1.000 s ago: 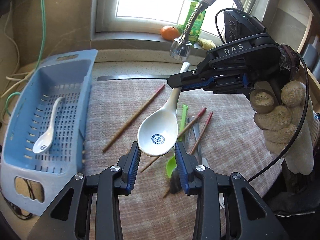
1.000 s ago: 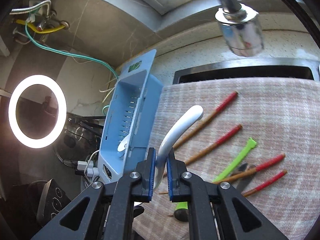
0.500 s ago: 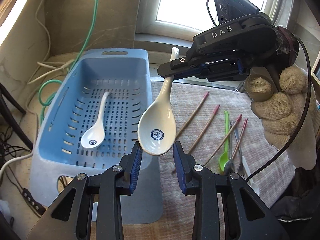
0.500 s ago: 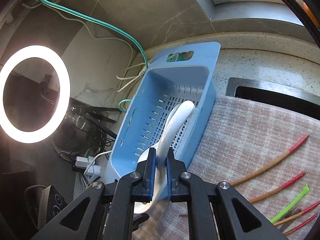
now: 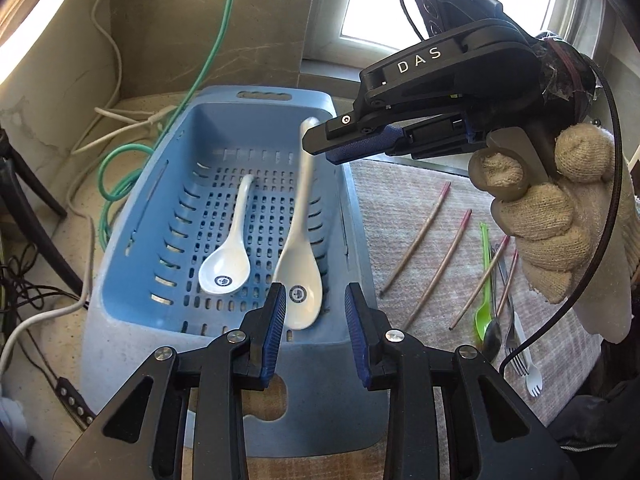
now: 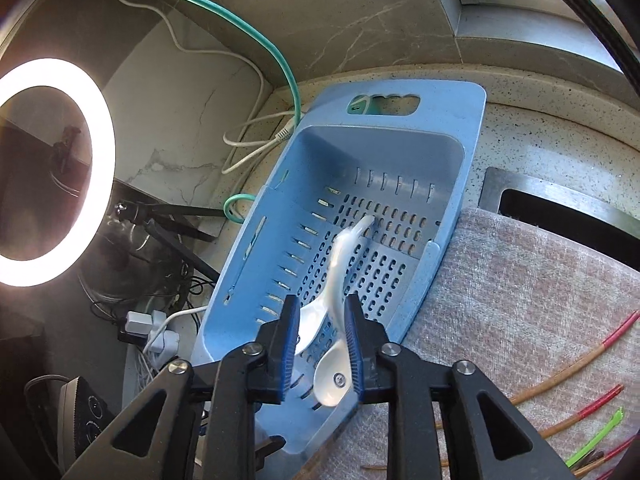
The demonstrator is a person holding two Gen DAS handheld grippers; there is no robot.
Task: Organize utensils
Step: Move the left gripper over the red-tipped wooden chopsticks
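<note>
Now the blurred spoon (image 6: 340, 276) hangs loose between the opening right fingers (image 6: 289, 332).

Just ahead of the left gripper (image 5: 315, 320), whose jaws are closing with only air between the pads, a blurred white spoon (image 5: 299, 272) hangs over the blue basket (image 5: 132, 240), bowl near the left finger. A second white spoon (image 5: 228, 264) lies on the basket floor left of it. Beyond the fingers, upper right, the right gripper (image 5: 340, 148) sits in a gloved hand (image 5: 560, 216), jaws opening, clear of the handle. Right of the fingers, chopsticks (image 5: 416, 236) and a green spoon (image 5: 485, 280) lie on a cloth (image 5: 400, 200).
</note>
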